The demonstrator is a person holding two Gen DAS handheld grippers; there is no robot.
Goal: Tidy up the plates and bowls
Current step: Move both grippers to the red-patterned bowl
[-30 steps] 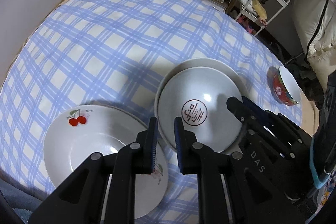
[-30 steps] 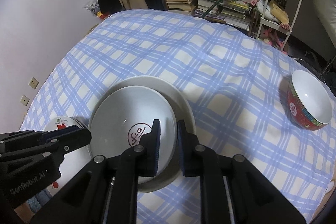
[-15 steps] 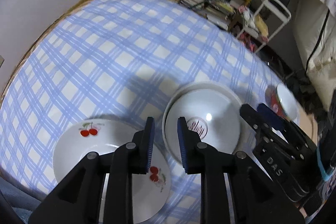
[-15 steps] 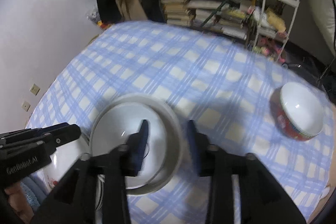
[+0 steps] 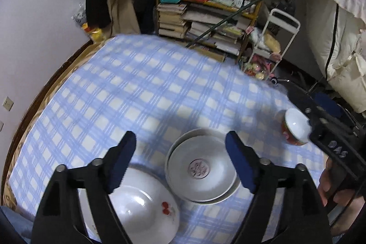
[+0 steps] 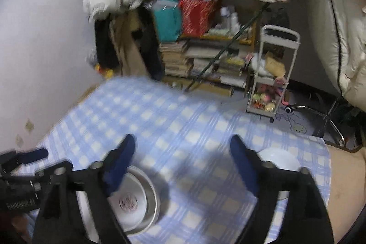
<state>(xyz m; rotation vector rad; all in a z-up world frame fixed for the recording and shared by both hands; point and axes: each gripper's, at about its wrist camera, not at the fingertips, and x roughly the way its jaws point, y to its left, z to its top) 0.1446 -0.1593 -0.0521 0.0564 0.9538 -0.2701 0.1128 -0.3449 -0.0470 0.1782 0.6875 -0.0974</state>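
Both grippers, left (image 5: 181,162) and right (image 6: 183,165), have been opened wide; before, their jaws were nearly shut. Both have been lifted and pulled back from the stacked plates (image 5: 202,172), so more of the room is seen.

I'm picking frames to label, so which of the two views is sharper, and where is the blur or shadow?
Left wrist view: sharper; the stamped plate is crisp, the tablecloth's far edge smeared, a soft shadow before the plates. Right wrist view: motion blur throughout, the checks and shelf streaked, the stamped plate legible.
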